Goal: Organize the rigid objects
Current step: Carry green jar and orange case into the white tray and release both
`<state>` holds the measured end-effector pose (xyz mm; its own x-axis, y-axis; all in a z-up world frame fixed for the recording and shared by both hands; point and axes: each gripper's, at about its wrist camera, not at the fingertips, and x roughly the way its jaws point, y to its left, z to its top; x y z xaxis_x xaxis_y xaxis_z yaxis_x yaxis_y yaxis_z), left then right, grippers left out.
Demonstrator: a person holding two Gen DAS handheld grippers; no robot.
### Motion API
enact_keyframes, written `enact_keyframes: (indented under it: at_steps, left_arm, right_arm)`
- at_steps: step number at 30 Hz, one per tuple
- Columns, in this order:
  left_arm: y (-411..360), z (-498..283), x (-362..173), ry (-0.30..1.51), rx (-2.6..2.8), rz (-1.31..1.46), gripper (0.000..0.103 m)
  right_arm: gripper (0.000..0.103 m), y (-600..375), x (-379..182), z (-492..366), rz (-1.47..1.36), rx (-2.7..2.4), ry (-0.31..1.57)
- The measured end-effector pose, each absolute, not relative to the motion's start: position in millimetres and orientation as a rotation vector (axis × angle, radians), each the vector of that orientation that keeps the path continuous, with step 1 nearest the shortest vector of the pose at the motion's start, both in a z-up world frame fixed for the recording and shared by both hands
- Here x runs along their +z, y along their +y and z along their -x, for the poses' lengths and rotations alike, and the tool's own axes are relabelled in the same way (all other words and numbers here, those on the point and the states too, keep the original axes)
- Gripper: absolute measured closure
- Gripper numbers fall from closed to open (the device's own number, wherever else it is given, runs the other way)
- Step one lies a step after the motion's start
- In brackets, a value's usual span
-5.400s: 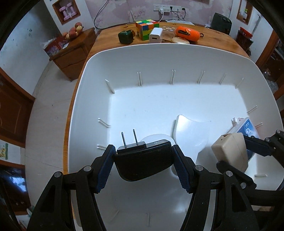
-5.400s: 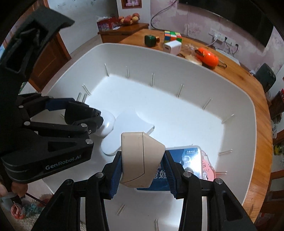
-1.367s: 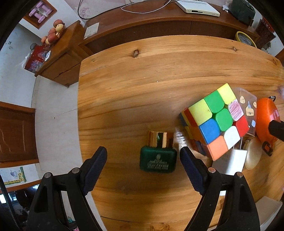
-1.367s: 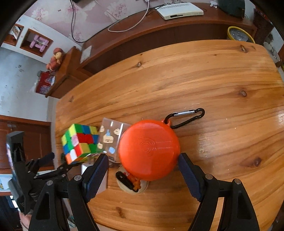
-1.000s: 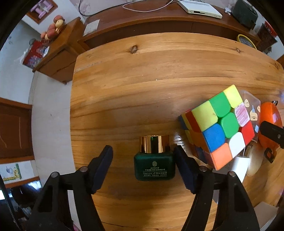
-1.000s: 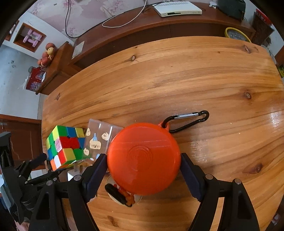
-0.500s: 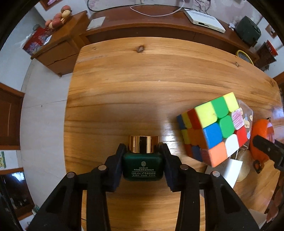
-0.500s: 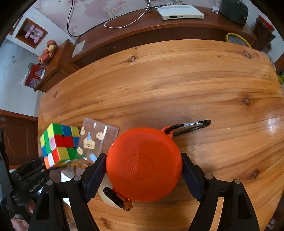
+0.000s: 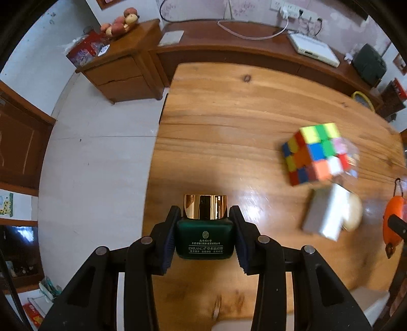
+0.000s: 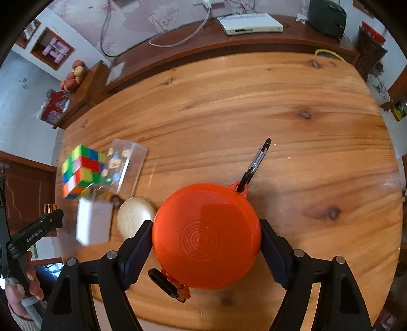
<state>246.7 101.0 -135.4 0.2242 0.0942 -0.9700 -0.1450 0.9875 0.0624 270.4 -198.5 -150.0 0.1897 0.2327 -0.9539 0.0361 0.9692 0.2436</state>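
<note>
My left gripper (image 9: 205,236) is shut on a dark green jar with a gold cap (image 9: 205,235) and holds it above the wooden table (image 9: 229,122). My right gripper (image 10: 206,242) is shut on a round orange case (image 10: 206,235) with a black carabiner (image 10: 254,165), lifted off the table. A colourful puzzle cube (image 9: 314,156) (image 10: 81,173), a white charger (image 9: 324,216) (image 10: 94,224), a clear sticker box (image 10: 124,163) and a cream oval disc (image 10: 136,216) lie on the table.
The table's left edge drops to the white floor (image 9: 96,178). A low wooden cabinet (image 9: 122,68) and a long sideboard with a white router (image 10: 250,24) stand behind the table. The left gripper shows in the right wrist view (image 10: 35,233) at far left.
My left gripper has closed on the green jar and lifted it. My right gripper has closed on the orange case and raised it; the carabiner now hangs upward from it.
</note>
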Motion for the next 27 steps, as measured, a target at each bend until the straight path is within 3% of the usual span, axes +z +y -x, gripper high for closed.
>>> enact_keyframes:
  at_steps: [9,15,21,27]
  left_arm:
    - [80.6,-172.1,-46.9,1.231,0.035,0.034,0.06]
    - [61.0,-114.5,-24.3,1.207,-0.075,0.039,0.06]
    - [44.3,-63.9,-28.3,1.182,-0.156,0.091,0.06]
    - [29.5,-33.9,-57.1,1.139,-0.115,0.089,0.06]
  right_arm:
    - [0.022,-186.9,-56.2,-196.4,-0.167,0.28,1.204]
    - [0.022,-177.2,-11.9,-134.0,-0.144,0.375,1.103]
    - [0.022,-168.7,-7.8,-65.5,-0.129,0.455,1.066]
    - [0.022,-153.9,-37.7,-17.4,-0.016,0.406,1.026]
